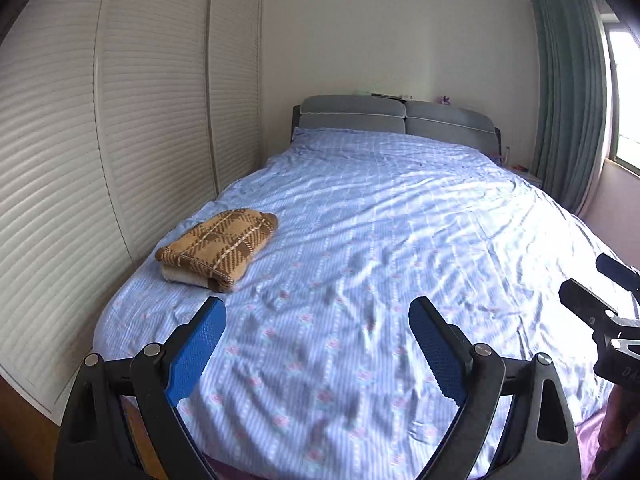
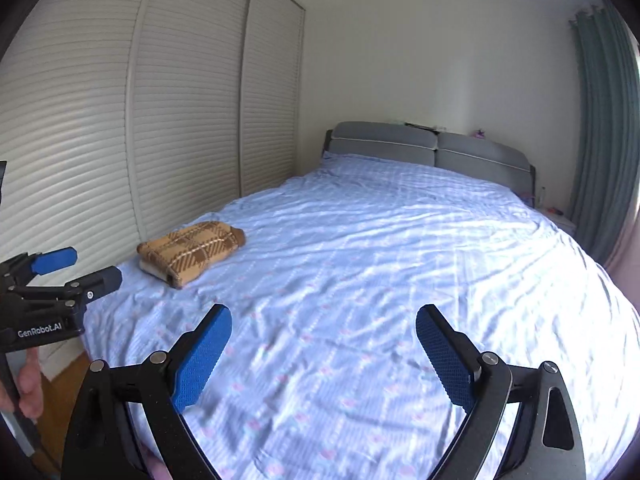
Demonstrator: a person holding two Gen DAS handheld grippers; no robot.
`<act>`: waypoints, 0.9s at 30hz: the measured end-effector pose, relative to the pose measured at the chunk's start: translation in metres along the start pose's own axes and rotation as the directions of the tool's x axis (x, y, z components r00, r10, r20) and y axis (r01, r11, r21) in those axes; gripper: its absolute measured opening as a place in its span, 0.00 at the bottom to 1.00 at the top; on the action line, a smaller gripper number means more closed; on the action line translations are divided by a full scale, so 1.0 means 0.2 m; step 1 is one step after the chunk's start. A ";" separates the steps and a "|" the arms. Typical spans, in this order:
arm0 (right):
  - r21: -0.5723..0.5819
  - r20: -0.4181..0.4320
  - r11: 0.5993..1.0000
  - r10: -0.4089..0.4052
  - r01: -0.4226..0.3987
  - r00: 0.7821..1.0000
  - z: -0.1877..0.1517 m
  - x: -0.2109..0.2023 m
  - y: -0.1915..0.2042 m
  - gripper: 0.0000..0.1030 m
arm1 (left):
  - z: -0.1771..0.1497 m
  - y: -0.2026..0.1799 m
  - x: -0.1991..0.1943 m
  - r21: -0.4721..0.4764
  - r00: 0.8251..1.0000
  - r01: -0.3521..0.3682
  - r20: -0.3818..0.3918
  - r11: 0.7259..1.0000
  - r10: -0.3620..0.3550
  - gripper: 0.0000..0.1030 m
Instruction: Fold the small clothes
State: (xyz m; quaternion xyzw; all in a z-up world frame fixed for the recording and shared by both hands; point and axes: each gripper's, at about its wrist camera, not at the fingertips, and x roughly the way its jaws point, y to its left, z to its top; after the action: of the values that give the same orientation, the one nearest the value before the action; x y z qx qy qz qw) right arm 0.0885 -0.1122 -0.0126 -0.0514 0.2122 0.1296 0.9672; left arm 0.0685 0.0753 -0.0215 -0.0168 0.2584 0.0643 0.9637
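A brown and tan plaid garment (image 1: 218,249) lies folded in a neat stack on the left side of the bed, over a cream layer; it also shows in the right wrist view (image 2: 192,252). My left gripper (image 1: 318,308) is open and empty, held above the foot of the bed, a little in front and to the right of the garment. My right gripper (image 2: 324,316) is open and empty over the middle of the bed's near end. Each gripper shows in the other's view: the right one (image 1: 600,284) at the far right edge, the left one (image 2: 96,266) at the left.
The bed (image 1: 400,220) has a wrinkled light blue floral sheet and a grey padded headboard (image 1: 396,118). White louvred wardrobe doors (image 1: 120,120) run along the left. A green curtain (image 1: 572,92) and window are on the right. Wooden floor (image 2: 60,392) shows at bottom left.
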 end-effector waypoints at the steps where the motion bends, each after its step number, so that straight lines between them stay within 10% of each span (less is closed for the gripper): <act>1: 0.010 -0.002 1.000 -0.028 0.028 1.000 -0.03 -0.07 -0.04 0.91 | -0.02 -0.04 -0.04 0.001 1.000 0.009 -0.004 1.000 -0.009 0.91; 12: 0.129 -0.018 0.971 -0.200 0.200 0.980 -0.28 -0.62 -0.38 0.92 | -0.20 -0.31 -0.29 0.059 0.999 0.038 -0.029 0.998 -0.036 0.91; 27: 0.182 -0.045 0.948 -0.256 0.260 0.966 -0.39 -0.79 -0.45 0.91 | -0.23 -0.40 -0.39 0.102 0.999 0.053 -0.012 0.993 -0.052 0.91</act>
State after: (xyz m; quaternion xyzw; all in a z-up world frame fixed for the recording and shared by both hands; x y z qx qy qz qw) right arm -0.0559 -0.2459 -0.0126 0.0105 0.2249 -0.0188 0.9741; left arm -0.0106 -0.0165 -0.0215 0.0253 0.2651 0.0255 0.9636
